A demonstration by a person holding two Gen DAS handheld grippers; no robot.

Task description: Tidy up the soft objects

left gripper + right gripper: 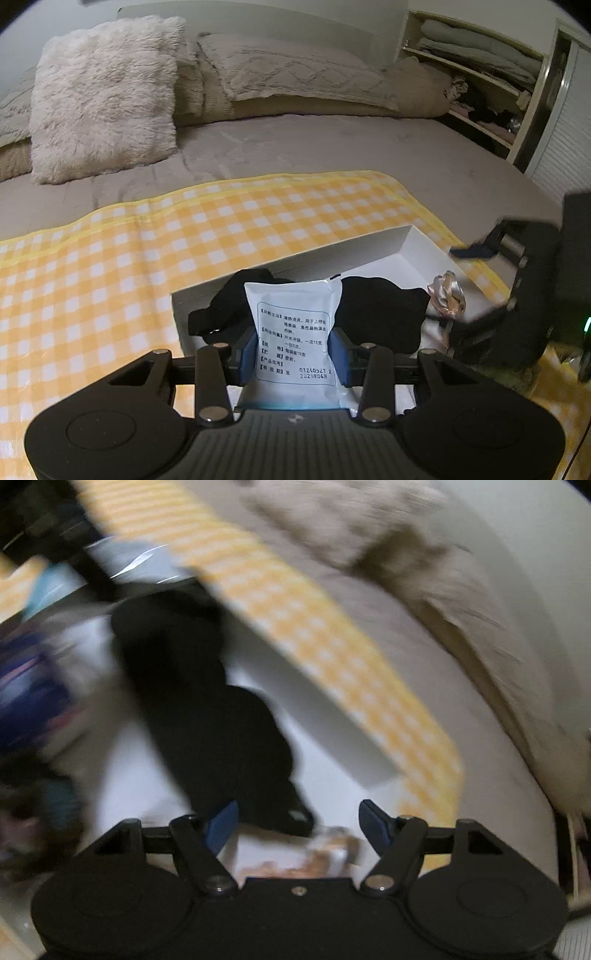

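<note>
While the left gripper (pixel 293 356) pinches the white printed sachet (pixel 293 332) above the shallow white cardboard box (pixel 402 240), I'd lay it flat beside the black fabric (pixel 380 310); right gripper (pixel 297 821) is spread, holding nothing.

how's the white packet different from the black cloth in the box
The white packet is flat, printed with text and pinched upright in the left gripper; the black cloth is plain, crumpled and lies loose in the white box. Both are at the box on the checked cloth.
</note>
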